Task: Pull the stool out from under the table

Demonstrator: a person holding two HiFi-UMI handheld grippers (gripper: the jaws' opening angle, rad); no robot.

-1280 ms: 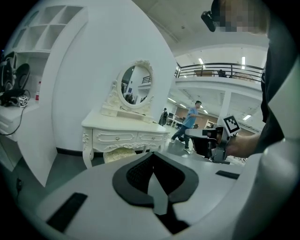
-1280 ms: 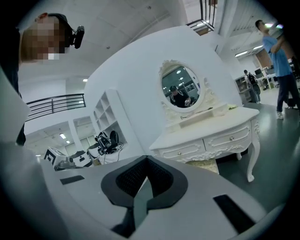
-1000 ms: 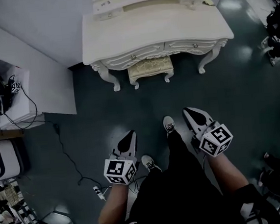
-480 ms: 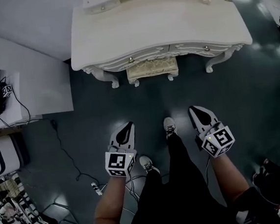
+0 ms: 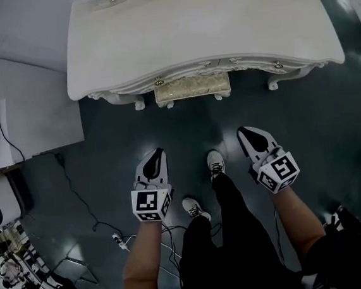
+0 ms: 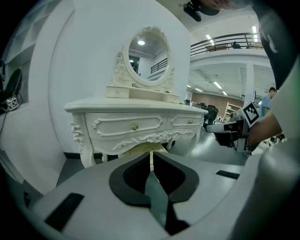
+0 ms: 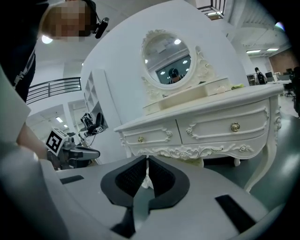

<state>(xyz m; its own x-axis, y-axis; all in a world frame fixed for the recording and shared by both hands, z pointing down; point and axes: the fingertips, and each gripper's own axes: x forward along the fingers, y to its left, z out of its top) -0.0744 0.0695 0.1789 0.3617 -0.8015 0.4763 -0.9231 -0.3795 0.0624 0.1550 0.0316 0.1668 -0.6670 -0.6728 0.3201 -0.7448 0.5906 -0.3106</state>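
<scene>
Well short of the carved cream surface (image 5: 202, 37) sheltering the padded stool (image 5: 192, 89), your left claw (image 5: 160, 151) and right claw (image 5: 242, 129) are clenched empty.

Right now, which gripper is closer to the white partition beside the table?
Left. In the head view, the left gripper hangs over the floor just right of the white partition. The right gripper is farther off, beyond the person's legs.

Open-plan lab hall, staged home corner: ornate vanity desk (image 5: 202, 37) against partition wall (image 6: 89, 56), mezzanine railing (image 6: 225, 41), strip lights (image 6: 218, 85), floor cables (image 5: 79, 200)
</scene>
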